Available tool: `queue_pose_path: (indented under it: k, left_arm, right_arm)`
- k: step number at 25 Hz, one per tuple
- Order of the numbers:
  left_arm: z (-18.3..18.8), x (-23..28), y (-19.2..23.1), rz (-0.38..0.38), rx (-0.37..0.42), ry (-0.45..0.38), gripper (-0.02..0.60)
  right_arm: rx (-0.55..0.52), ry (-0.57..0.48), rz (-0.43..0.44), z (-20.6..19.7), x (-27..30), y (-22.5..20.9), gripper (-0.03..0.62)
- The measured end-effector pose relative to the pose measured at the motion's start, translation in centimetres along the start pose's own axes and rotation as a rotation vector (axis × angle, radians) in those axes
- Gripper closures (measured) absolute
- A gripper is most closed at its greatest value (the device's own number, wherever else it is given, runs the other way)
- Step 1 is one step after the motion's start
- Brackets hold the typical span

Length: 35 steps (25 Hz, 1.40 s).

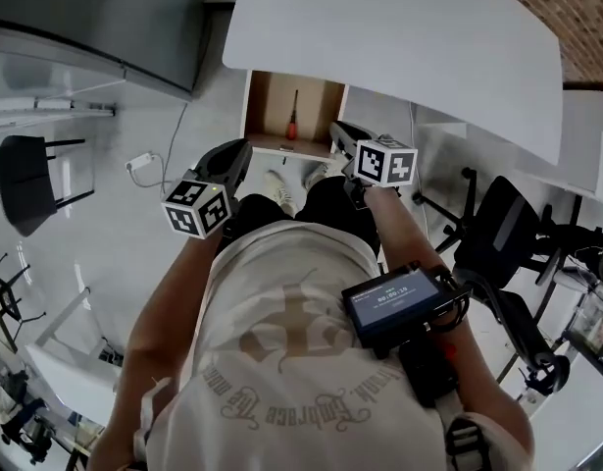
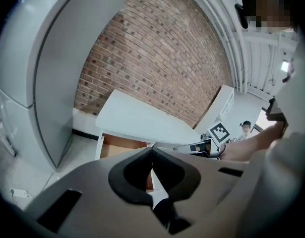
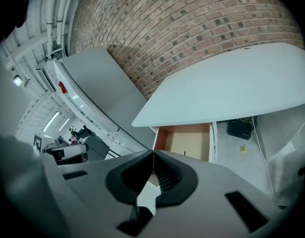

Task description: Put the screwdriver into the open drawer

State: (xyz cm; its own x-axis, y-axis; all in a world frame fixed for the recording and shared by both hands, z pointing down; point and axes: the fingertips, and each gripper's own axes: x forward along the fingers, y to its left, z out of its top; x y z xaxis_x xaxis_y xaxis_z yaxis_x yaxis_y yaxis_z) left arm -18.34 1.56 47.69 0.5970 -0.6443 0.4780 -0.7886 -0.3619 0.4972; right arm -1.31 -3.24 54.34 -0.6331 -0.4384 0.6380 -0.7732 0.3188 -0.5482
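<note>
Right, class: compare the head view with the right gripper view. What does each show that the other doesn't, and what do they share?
Head view only: the screwdriver lying in the open drawer, red handle plain; the person's white shirt; a black device on the right forearm. Right gripper view only: the right claw, jaws together on nothing, and a black box beneath the white tabletop. Both: the open drawer, the white tabletop and the brick wall.

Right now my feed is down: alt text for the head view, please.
The screwdriver lies inside the open drawer under the white desk. The left gripper and right gripper hover shut and empty near its front.
</note>
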Motion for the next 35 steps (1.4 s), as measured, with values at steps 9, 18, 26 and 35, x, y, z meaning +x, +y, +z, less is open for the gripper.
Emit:
queue_pose_path:
  k: [9,18,26,35]
  left_arm:
    - [4.1,-1.5,-2.5,-0.054,0.121,-0.042,0.561]
    - [5.7,-1.5,-5.1,-0.102,0.168,-0.078,0.561]
    - [7.0,-2.0,-7.7,-0.149,0.202,-0.108,0.561]
    - [6.4,-2.0,-9.8,-0.200,0.225,-0.094,0.561]
  right_arm:
    - [-0.081,-0.072,0.035,3.5,-3.2,3.6,0.569]
    - [-0.199,-0.150,0.092,5.7,-6.9,7.1,0.572]
    - [-0.198,-0.228,0.096,6.4,-10.9,8.0,0.572]
    - [-0.193,-0.254,0.069,4.6,-13.2,7.9,0.572]
